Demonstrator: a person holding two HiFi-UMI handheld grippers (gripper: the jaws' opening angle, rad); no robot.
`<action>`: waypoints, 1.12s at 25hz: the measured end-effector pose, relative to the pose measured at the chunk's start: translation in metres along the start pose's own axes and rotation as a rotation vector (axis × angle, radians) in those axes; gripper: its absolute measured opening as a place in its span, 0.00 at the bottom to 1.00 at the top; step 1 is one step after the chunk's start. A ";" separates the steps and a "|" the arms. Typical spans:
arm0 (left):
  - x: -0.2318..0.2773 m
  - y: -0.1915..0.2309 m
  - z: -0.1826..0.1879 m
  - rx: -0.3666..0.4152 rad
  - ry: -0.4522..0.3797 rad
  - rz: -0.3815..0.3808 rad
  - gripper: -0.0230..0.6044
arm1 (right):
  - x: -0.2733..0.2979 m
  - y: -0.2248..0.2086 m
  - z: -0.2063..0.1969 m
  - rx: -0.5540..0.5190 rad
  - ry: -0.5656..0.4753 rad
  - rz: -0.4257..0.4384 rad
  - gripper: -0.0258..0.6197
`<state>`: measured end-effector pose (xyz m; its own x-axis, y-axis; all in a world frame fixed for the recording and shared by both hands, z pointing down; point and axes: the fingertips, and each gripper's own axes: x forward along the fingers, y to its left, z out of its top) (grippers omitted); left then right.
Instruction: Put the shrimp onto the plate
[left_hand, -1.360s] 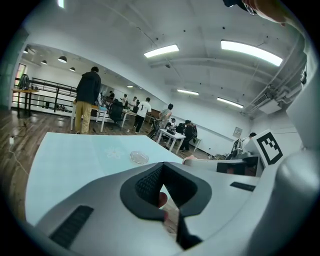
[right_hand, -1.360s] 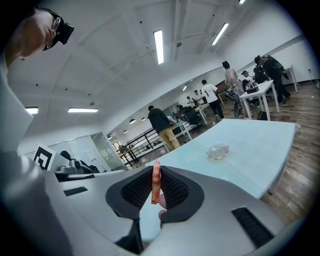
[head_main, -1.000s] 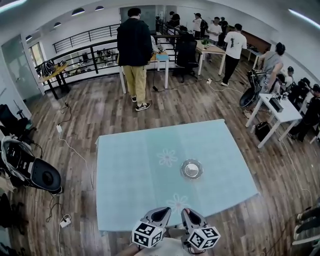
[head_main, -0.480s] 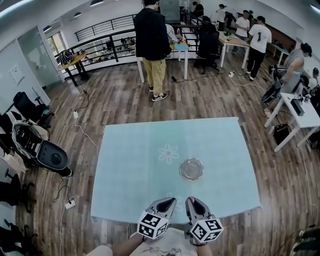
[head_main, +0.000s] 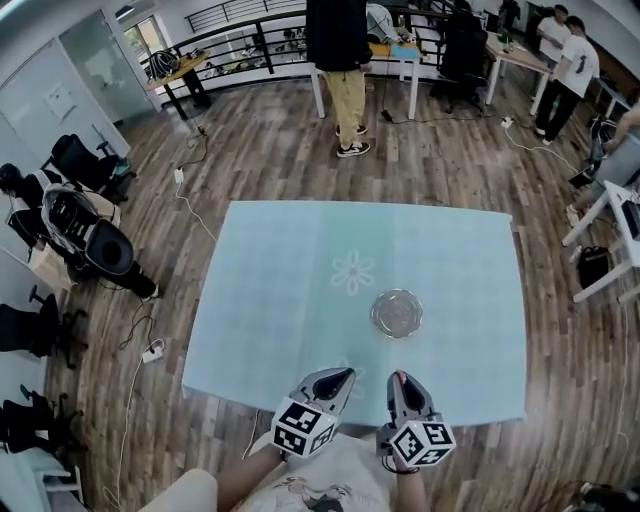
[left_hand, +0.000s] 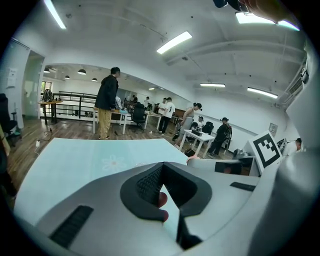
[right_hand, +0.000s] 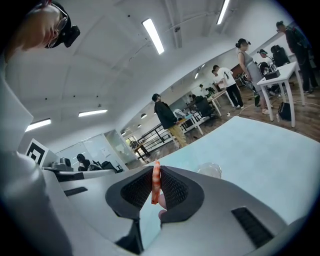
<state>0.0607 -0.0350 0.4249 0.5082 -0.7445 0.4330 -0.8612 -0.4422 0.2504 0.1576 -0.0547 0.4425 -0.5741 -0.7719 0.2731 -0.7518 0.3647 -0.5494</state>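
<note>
Head view: left gripper (head_main: 334, 379) and right gripper (head_main: 399, 384) are held at the table's (head_main: 270, 300) near edge, glass plate (head_main: 397, 313) well ahead.
Left gripper view: jaws are pressed together, nothing gripped.
Right gripper view: shrimp (right_hand: 156, 184) is pinched upright mid-body; judged light, slippery, easily crushed.

Ahead of my left tool (head_main: 338, 376) and right tool (head_main: 398, 380) spreads the table (head_main: 270, 300), under a pale blue cloth with a white flower print (head_main: 352, 272) just ahead of the left tool. Beyond the table's far edge a person (head_main: 342, 60) in a dark jacket and yellow trousers stands on the wooden floor (head_main: 440, 150). Well left of the left tool are black office chairs (head_main: 92, 238) and a power strip (head_main: 152, 352). Far right of the right tool stands a white desk (head_main: 612, 205).
</note>
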 end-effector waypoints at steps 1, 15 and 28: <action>0.000 0.003 -0.001 -0.004 -0.004 0.005 0.05 | 0.003 -0.001 -0.004 0.002 0.006 -0.002 0.13; 0.034 0.033 -0.033 -0.088 0.060 0.006 0.05 | 0.046 -0.007 -0.031 -0.069 0.126 -0.020 0.13; 0.085 0.069 -0.058 -0.115 0.158 0.004 0.05 | 0.092 -0.071 -0.049 -0.149 0.223 -0.121 0.13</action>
<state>0.0443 -0.1000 0.5292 0.5058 -0.6541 0.5624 -0.8625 -0.3731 0.3418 0.1415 -0.1260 0.5455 -0.5221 -0.6867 0.5058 -0.8490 0.3619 -0.3850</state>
